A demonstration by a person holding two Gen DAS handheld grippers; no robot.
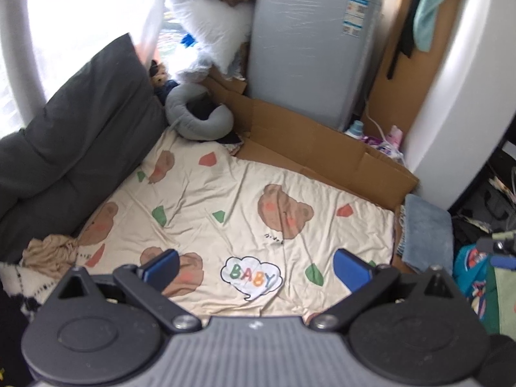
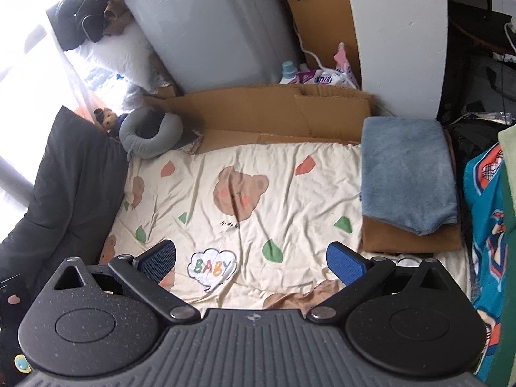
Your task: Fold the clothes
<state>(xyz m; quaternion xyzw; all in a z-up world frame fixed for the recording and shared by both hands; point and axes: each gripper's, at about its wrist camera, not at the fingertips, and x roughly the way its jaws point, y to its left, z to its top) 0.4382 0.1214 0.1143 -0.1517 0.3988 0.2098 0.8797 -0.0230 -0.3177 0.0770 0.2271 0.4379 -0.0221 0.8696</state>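
Note:
A cream bedsheet [image 1: 225, 200] printed with brown bears and a "BABY" cloud covers the bed [image 2: 258, 200]. A crumpled tan garment [image 1: 48, 254] lies at the sheet's near left edge in the left wrist view; tan cloth [image 2: 300, 298] also shows just below the right gripper. A folded blue towel [image 2: 406, 174] rests on a brown folded cloth [image 2: 409, 242] at the right; the blue towel [image 1: 425, 232] shows in the left view too. My left gripper [image 1: 256, 272] hovers open above the sheet, holding nothing. My right gripper [image 2: 251, 262] is open and holds nothing.
A dark grey cushion [image 1: 74, 135] lines the left side. A grey neck pillow [image 1: 200, 116] and flattened cardboard [image 1: 306, 148] lie at the far end, before a grey appliance [image 1: 309, 48]. Colourful clothes [image 2: 487, 225] hang at the right. A white pillar [image 2: 400, 38] stands behind.

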